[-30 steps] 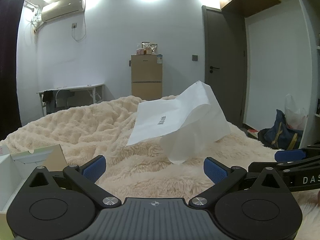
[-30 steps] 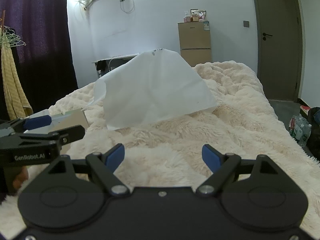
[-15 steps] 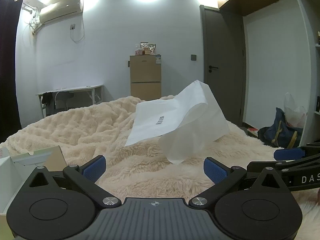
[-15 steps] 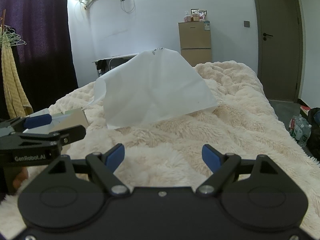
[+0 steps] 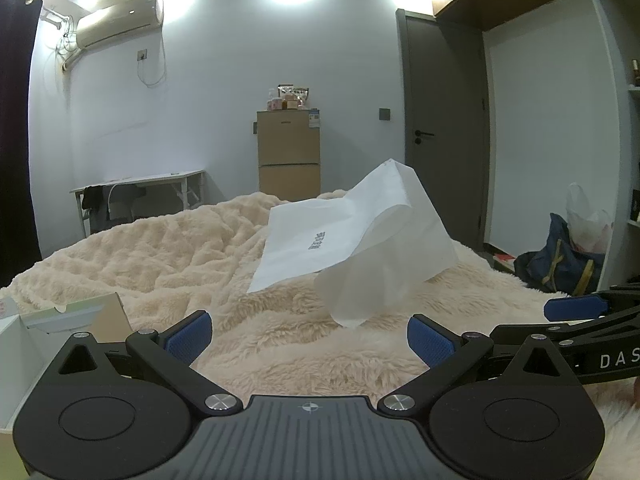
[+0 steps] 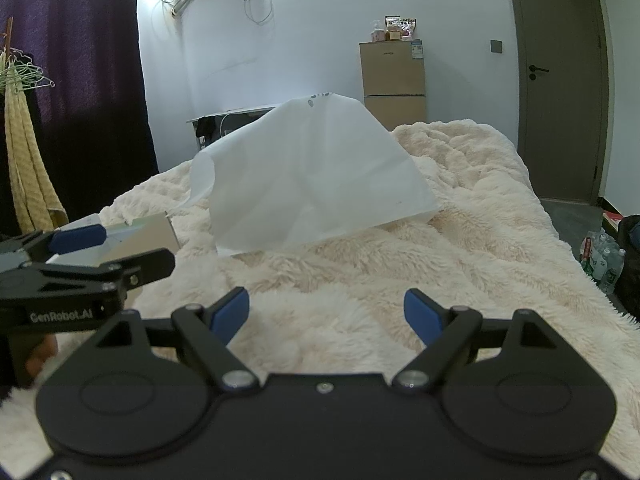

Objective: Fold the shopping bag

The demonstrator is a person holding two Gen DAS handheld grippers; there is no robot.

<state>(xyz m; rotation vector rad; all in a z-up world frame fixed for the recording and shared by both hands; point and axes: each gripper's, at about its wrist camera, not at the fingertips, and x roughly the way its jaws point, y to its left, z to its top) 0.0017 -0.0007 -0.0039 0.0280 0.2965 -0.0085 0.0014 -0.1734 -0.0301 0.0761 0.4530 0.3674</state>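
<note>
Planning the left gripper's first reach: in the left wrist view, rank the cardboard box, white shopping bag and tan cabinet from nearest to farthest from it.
1. Cardboard box, close on the left gripper's left.
2. White shopping bag, ahead on the fluffy blanket, slightly right.
3. Tan cabinet, against the far wall.

Shopping bag (image 5: 352, 240) on blanket (image 5: 168, 248), box (image 5: 76, 316) to its left, cabinet (image 5: 289, 152) behind

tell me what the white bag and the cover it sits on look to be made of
White bag: probably thin matte plastic or non-woven film; it is faintly see-through at the drooping end and holds soft creases. Cover: cream long-pile plush or faux fur, shown by its shaggy tufted surface.
</note>
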